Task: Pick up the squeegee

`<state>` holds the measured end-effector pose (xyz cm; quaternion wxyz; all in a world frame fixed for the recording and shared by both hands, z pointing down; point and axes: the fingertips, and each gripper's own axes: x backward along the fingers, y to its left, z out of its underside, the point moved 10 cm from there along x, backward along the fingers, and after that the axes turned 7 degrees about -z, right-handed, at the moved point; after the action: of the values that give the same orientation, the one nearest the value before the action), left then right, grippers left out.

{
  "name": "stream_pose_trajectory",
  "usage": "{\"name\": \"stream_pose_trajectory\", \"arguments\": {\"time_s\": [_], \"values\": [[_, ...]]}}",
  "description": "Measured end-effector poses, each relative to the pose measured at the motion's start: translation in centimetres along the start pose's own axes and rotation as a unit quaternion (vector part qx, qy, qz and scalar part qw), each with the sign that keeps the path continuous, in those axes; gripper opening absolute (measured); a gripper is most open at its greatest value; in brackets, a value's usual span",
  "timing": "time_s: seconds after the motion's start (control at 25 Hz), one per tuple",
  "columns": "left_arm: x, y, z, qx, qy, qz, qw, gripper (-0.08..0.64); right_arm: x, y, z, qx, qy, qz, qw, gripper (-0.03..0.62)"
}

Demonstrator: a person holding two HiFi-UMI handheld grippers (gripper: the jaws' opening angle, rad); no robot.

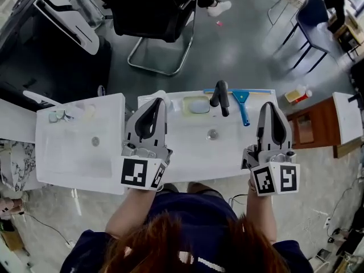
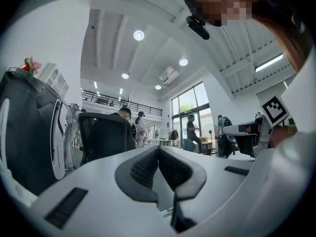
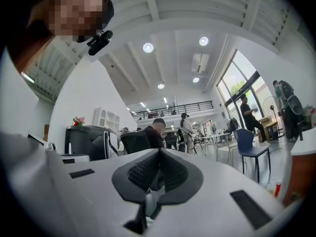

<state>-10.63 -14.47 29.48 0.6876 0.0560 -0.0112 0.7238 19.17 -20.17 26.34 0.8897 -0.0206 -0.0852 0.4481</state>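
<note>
– Hair (image 1: 187, 246) fills the near edge. Jaws?
– Left gripper (image 1: 157, 102) and right gripper (image 1: 268, 107) both pressed together, empty.
– Squeegee (image 1: 242, 103)?
– Lies on the sink's (image 1: 187, 165) far rim, ahead between them, nearer the right.

The right gripper (image 3: 159, 153) is seen with its dark ribbed jaws pressed together at the tips, and nothing is held between them. Just beyond the jaws a seated person (image 3: 156, 132) is seen behind a black chair back (image 3: 134, 143). To the right of the jaws a blue chair (image 3: 249, 144) is set on the floor, and farther right a standing person (image 3: 245, 113) is seen.
</note>
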Motion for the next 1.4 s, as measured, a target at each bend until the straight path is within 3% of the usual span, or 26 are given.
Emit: {"name": "stream_pose_trajectory", "arguments": {"time_s": [0.32,0.84,1.16,1.4], "values": [[-3.9,-0.9,1.2,0.017,0.004,-0.014,0.9997,0.020,-3.2,-2.8,1.8,-0.014,0.017,-0.011,1.000,0.015],[-9.2,-2.1,2.6,0.026,0.024,0.025,0.9991,0.020,-4.3,-6.9,3.5,-0.012,0.052,0.045,0.998,0.017],[-12.4,-2.3,6.0,0.039,0.055,0.042,0.9969,0.020,-5.5,-10.6,8.6,-0.023,0.137,0.069,0.988,0.048],[-14.3,-2.3,8.3,0.042,0.079,0.050,0.9948,0.020,-7.3,-14.4,15.2,-0.046,0.238,0.087,0.966,0.094]]}}
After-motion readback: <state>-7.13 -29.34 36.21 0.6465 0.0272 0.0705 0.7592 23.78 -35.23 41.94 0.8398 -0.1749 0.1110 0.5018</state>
